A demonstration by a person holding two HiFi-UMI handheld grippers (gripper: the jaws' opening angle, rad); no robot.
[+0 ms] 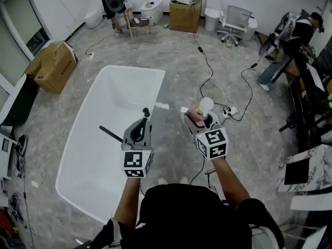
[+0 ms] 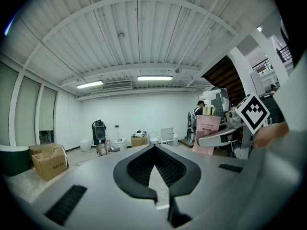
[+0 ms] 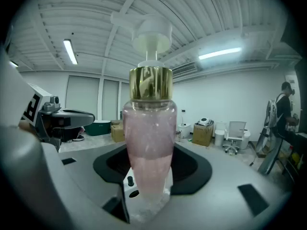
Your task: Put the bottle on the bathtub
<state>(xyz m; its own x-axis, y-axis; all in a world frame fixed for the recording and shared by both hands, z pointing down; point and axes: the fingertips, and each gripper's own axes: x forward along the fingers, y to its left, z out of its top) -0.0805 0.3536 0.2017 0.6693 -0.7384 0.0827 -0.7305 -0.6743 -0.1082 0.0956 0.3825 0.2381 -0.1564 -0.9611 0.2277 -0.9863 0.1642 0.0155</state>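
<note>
A pink bottle (image 1: 199, 111) with a gold collar and a white pump top stands upright in my right gripper (image 1: 195, 120), which is shut on its lower body, above the floor just right of the white bathtub (image 1: 98, 160). The right gripper view shows the bottle (image 3: 148, 143) filling the middle between the jaws of the right gripper (image 3: 147, 181). My left gripper (image 1: 146, 113) hovers over the tub's right rim, shut with nothing in it. In the left gripper view the left gripper (image 2: 154, 151) has its jaws meeting at the tip, and the bottle (image 2: 207, 128) appears at the right.
Cardboard boxes (image 1: 52, 66) lie left of the tub. Black cables (image 1: 210, 82) run across the floor on the right. A box, a wooden chair (image 1: 136, 22) and an office chair (image 1: 236, 19) line the far wall. A person (image 1: 295, 35) stands far right, near marble-topped tables (image 1: 311, 170).
</note>
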